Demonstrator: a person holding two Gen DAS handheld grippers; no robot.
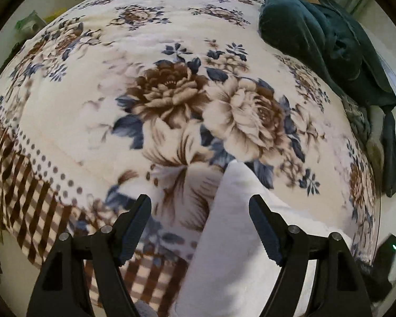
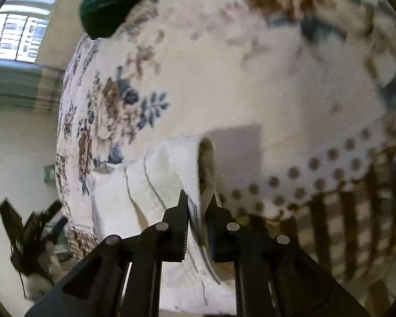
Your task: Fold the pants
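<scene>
The white pants [image 2: 155,185] hang lifted above the flower-print blanket [image 2: 224,79], with their rolled edge pinched between my right gripper's [image 2: 199,198] fingers. In the left wrist view the pants [image 1: 237,237] show as a white strip running from the bottom up between the fingers of my left gripper [image 1: 199,206]. That gripper is open and holds nothing, just above the cloth. The blanket [image 1: 171,79] fills most of that view.
A dark green garment [image 1: 324,42] lies bunched at the bed's far right; it also shows in the right wrist view [image 2: 113,2]. The blanket's checked border [image 1: 26,179] marks the near left edge. A black device [image 1: 388,251] sits beside the bed.
</scene>
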